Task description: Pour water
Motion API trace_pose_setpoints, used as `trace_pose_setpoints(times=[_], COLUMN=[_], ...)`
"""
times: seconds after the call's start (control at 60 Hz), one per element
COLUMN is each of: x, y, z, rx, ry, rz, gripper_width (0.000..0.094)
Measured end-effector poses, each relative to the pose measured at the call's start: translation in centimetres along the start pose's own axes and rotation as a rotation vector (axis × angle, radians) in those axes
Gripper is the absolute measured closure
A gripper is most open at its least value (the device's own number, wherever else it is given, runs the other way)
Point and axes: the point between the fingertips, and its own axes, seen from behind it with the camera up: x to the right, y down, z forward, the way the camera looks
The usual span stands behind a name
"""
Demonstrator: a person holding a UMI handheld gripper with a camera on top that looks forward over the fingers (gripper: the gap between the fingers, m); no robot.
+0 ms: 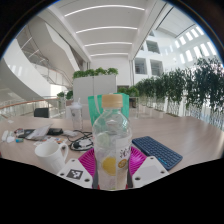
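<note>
One bottle (111,140) between closed jaws

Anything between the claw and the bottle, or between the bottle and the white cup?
Nothing blocks the claw: the bottle already stands between its pads. No object shows between the bottle and the white cup, which sits to its left on the table.

Gripper (111,167): we see one, held level, pointing forward. Two fingers rise from below, one on each side of a bottle (111,140). Pink pads (90,163) on the inner faces lie against the bottle's lower sides, left and right. Jaws part-closed, clamped to the bottle's width. Bottle upright between them.
</note>
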Motion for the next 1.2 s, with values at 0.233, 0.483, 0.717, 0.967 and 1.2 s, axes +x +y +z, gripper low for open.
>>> trace_pose_setpoints(times=[0.233,0.483,0.717,0.967,1.2], x=[0.1,-0.4,-0.4,-4.6,-10.7], y=[0.9,1.0,2.7,-2.1,-7.7], z=[-0.2,0.5,-5.2,-19.8,-32.2], rx=[0.038,0.004,-0.212,-0.261,-0.213], ry=[-0.050,-0.044,-0.050,0.003,0.041], rz=[-0.031,-0.043,-0.057,-0.092,-0.042], gripper_width=[0.0526,0.0405,0.0163,0.0169,0.0167])
